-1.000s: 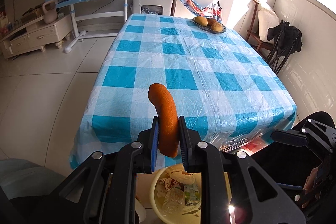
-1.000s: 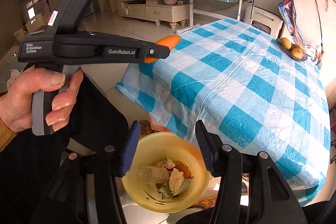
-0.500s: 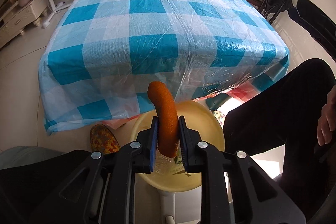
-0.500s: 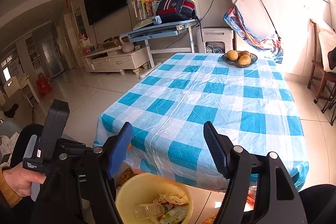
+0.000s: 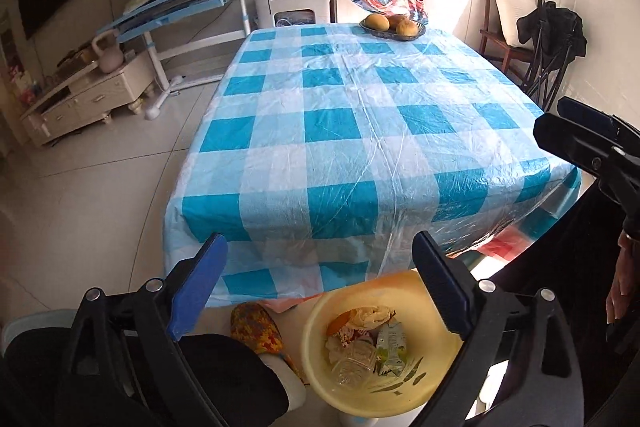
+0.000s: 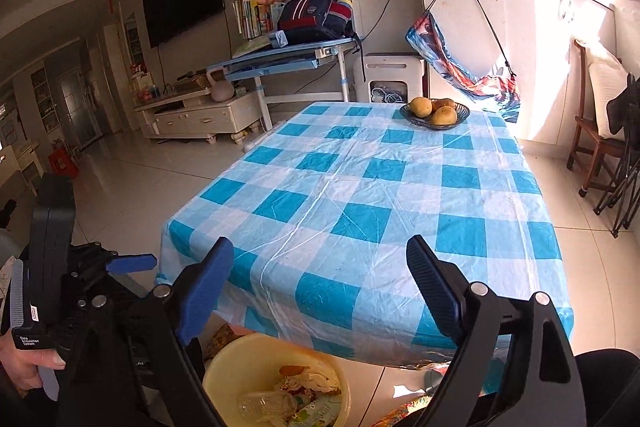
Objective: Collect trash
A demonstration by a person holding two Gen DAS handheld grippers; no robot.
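My left gripper is opening, its jaws spread wide with nothing between them. It hangs above the yellow bin, which sits on the floor just off the near edge of the table. The trash lies inside the bin: a clear crushed bottle, a green-and-white carton, crumpled paper and an orange piece at the back. A patterned slipper lies just beside the bin on its left.

My right gripper is opening too, its jaws wide and empty, pointing across the table. The bin shows below it at the bottom edge, with the trash in it. At the left of that view I see the left gripper's body with a hand on its handle.

The checked cloth carries only a fruit bowl at the far end.
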